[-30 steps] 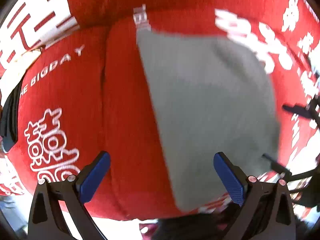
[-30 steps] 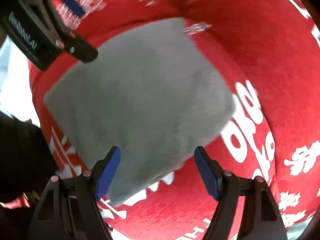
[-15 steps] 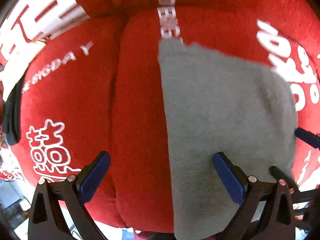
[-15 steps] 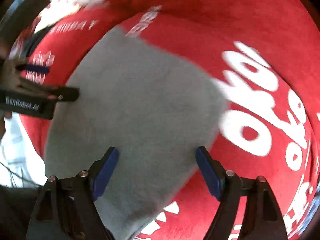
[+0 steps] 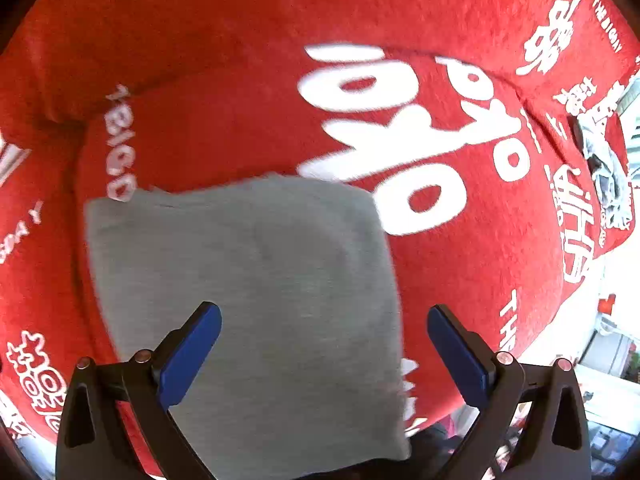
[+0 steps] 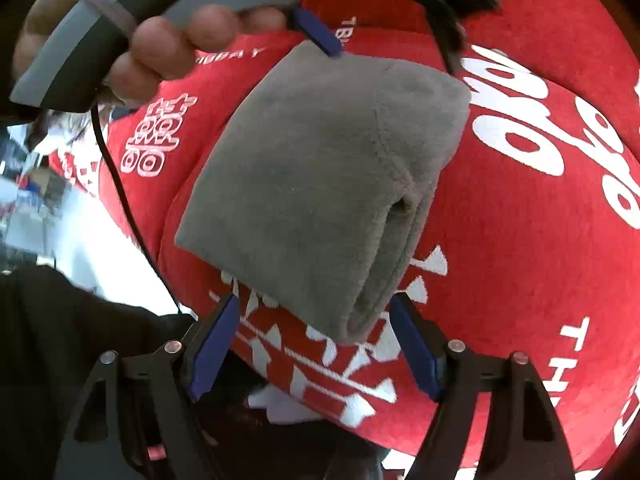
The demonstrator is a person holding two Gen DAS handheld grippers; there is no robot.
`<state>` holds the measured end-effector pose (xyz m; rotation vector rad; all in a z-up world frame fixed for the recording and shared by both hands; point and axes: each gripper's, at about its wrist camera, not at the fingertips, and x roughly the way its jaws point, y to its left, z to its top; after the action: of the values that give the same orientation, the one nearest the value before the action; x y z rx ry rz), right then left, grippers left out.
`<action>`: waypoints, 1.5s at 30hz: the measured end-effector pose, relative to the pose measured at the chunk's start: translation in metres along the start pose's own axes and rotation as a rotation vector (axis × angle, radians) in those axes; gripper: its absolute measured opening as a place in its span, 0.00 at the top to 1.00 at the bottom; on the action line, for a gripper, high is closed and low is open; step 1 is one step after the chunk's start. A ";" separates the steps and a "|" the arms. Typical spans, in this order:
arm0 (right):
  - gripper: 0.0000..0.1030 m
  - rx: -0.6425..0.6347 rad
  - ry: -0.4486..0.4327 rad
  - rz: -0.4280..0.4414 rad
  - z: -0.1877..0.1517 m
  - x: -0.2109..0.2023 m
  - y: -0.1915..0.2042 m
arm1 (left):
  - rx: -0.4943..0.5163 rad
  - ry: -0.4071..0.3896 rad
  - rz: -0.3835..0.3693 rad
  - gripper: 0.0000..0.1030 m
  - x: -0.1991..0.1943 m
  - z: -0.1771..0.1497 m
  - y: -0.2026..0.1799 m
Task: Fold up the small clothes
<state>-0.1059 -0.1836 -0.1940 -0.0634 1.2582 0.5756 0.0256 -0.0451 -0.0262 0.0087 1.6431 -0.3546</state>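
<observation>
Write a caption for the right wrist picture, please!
Folded grey garment lying on a red cushion, right gripper open above it.

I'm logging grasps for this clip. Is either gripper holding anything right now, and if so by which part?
Nothing is held. The left gripper and right gripper both stand open above the folded grey cloth, which lies free on the red cushion.

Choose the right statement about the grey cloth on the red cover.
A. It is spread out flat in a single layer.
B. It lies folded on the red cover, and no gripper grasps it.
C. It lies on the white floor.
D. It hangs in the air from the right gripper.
B. The grey cloth lies folded in layers on the red cover, and the right gripper is open before its near edge.
</observation>
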 end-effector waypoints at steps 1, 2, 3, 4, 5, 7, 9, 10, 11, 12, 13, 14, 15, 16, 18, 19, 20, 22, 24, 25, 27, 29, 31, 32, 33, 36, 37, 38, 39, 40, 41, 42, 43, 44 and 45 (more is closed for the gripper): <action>0.23 0.027 -0.025 0.002 -0.003 0.004 -0.003 | -0.011 0.014 0.004 0.00 0.006 0.000 -0.002; 0.28 0.042 -0.034 0.010 -0.002 0.006 -0.006 | -0.029 0.027 0.012 0.00 0.015 0.000 0.000; 0.34 0.068 -0.042 0.037 -0.004 0.010 -0.009 | -0.048 0.035 0.020 0.00 0.022 0.000 0.001; 0.36 0.082 -0.042 0.062 -0.006 0.012 -0.011 | -0.068 0.043 0.027 0.00 0.027 -0.001 0.002; 0.39 0.085 -0.045 0.090 -0.008 0.014 -0.013 | -0.088 0.046 0.032 0.00 0.032 -0.003 0.005; 0.40 0.063 -0.048 0.111 -0.014 0.017 -0.008 | -0.110 0.042 0.041 0.00 0.036 -0.006 0.008; 0.40 0.055 -0.038 0.116 -0.018 0.023 -0.009 | -0.105 0.035 0.052 0.00 0.039 -0.010 0.007; 0.40 0.060 -0.036 0.128 -0.019 0.026 -0.011 | -0.092 0.034 0.065 0.00 0.039 -0.010 0.006; 0.45 0.068 -0.033 0.144 -0.019 0.030 -0.013 | -0.085 0.034 0.075 0.00 0.041 -0.010 0.004; 0.51 0.076 -0.028 0.163 -0.019 0.032 -0.015 | -0.078 0.033 0.086 0.00 0.042 -0.010 0.002; 0.54 0.081 -0.024 0.185 -0.019 0.035 -0.017 | -0.072 0.032 0.098 0.00 0.043 -0.010 0.001; 0.61 0.077 -0.017 0.204 -0.018 0.036 -0.018 | -0.068 0.030 0.111 0.00 0.044 -0.009 0.000; 0.71 0.070 -0.004 0.218 -0.016 0.038 -0.019 | -0.067 0.031 0.125 0.00 0.046 -0.009 0.000; 0.77 0.067 0.006 0.230 -0.015 0.039 -0.020 | -0.066 0.032 0.134 0.00 0.048 -0.008 0.000; 0.90 0.077 0.023 0.255 -0.014 0.040 -0.026 | -0.070 0.030 0.153 0.00 0.052 -0.006 -0.002; 0.92 0.089 0.028 0.269 -0.014 0.040 -0.030 | -0.070 0.027 0.162 0.00 0.053 -0.005 -0.003; 0.93 0.101 0.034 0.282 -0.014 0.039 -0.034 | -0.066 0.023 0.175 0.01 0.054 -0.003 -0.005; 0.93 0.099 0.049 0.287 -0.016 0.040 -0.037 | -0.057 0.015 0.200 0.02 0.056 0.000 -0.008; 0.94 0.084 0.060 0.282 -0.019 0.041 -0.037 | -0.042 0.014 0.229 0.04 0.059 0.005 -0.013; 0.94 0.083 0.063 0.284 -0.019 0.042 -0.037 | -0.032 0.014 0.244 0.04 0.060 0.008 -0.015; 0.94 0.108 0.065 0.297 -0.019 0.044 -0.038 | -0.013 0.020 0.274 0.04 0.065 0.016 -0.019; 0.94 0.129 0.069 0.300 -0.021 0.047 -0.038 | 0.003 0.027 0.298 0.04 0.071 0.023 -0.020; 0.94 0.119 0.076 0.280 -0.025 0.047 -0.035 | 0.000 0.039 0.299 0.04 0.075 0.028 -0.018; 0.94 0.118 0.077 0.274 -0.026 0.047 -0.034 | -0.001 0.042 0.296 0.04 0.076 0.030 -0.018; 0.94 0.118 0.079 0.268 -0.026 0.047 -0.035 | 0.002 0.044 0.294 0.04 0.076 0.030 -0.018; 0.94 0.083 0.096 0.211 -0.023 0.048 -0.030 | 0.000 0.039 0.253 0.04 0.068 0.030 -0.018; 0.94 0.072 0.099 0.190 -0.020 0.045 -0.029 | -0.015 0.035 0.222 0.04 0.060 0.029 -0.012; 0.91 0.076 0.098 0.179 -0.018 0.042 -0.028 | -0.044 0.027 0.171 0.04 0.049 0.029 -0.007; 0.85 0.091 0.090 0.149 -0.013 0.035 -0.029 | -0.068 0.014 0.128 0.04 0.038 0.028 -0.001; 0.78 0.103 0.080 0.130 -0.010 0.029 -0.031 | -0.098 -0.014 0.082 0.04 0.022 0.025 0.006; 0.60 0.122 0.060 0.105 -0.005 0.020 -0.035 | -0.111 -0.033 0.065 0.04 0.013 0.023 0.012; 0.43 0.138 0.034 0.086 0.001 0.010 -0.041 | -0.127 -0.056 0.048 0.04 0.001 0.019 0.020; 0.40 0.146 0.010 0.074 0.005 0.004 -0.043 | -0.144 -0.073 0.040 0.02 -0.008 0.013 0.029; 0.39 0.151 -0.025 0.062 0.012 -0.003 -0.046 | -0.166 -0.083 0.043 0.01 -0.015 0.006 0.041; 0.39 0.152 -0.052 0.056 0.020 -0.009 -0.049 | -0.187 -0.086 0.051 0.01 -0.019 0.000 0.053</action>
<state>-0.0682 -0.2221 -0.1924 0.1133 1.2526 0.5249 0.0389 0.0093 -0.0191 -0.1041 1.5826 -0.1595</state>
